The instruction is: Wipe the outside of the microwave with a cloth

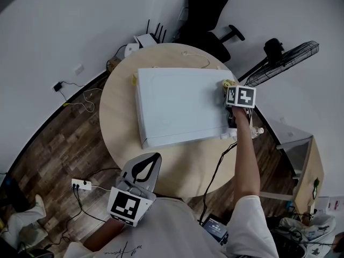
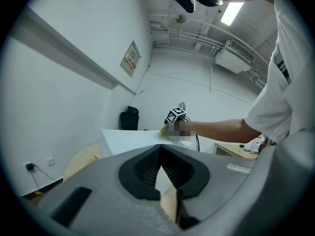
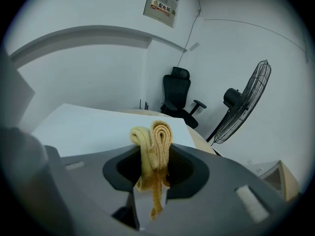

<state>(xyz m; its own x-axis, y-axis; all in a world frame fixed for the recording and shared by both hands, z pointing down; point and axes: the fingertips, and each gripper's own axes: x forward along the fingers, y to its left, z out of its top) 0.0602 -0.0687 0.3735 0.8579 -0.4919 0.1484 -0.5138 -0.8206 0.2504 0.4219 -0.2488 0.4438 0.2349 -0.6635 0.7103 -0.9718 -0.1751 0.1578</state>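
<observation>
A white microwave (image 1: 177, 106) lies on a round wooden table (image 1: 115, 120), its broad white face up. My right gripper (image 1: 227, 92) sits at that face's right edge, shut on a rolled yellow cloth (image 1: 228, 84). In the right gripper view the cloth (image 3: 155, 144) bulges up between the jaws of the right gripper (image 3: 152, 168), with the microwave (image 3: 83, 127) just ahead. My left gripper (image 1: 155, 158) hovers at the table's near edge, away from the microwave, jaws together with nothing in them. From the left gripper (image 2: 158, 154) I see the microwave (image 2: 130, 136) and the cloth (image 2: 164, 130) beyond.
A black cable (image 1: 216, 171) drops off the table's near right side. An office chair (image 1: 207, 9) and a standing fan (image 1: 285, 61) stand behind the table. A router (image 1: 145, 39) sits at the far table edge, a power strip (image 1: 81, 185) on the floor, and a small desk (image 1: 306, 168) stands at right.
</observation>
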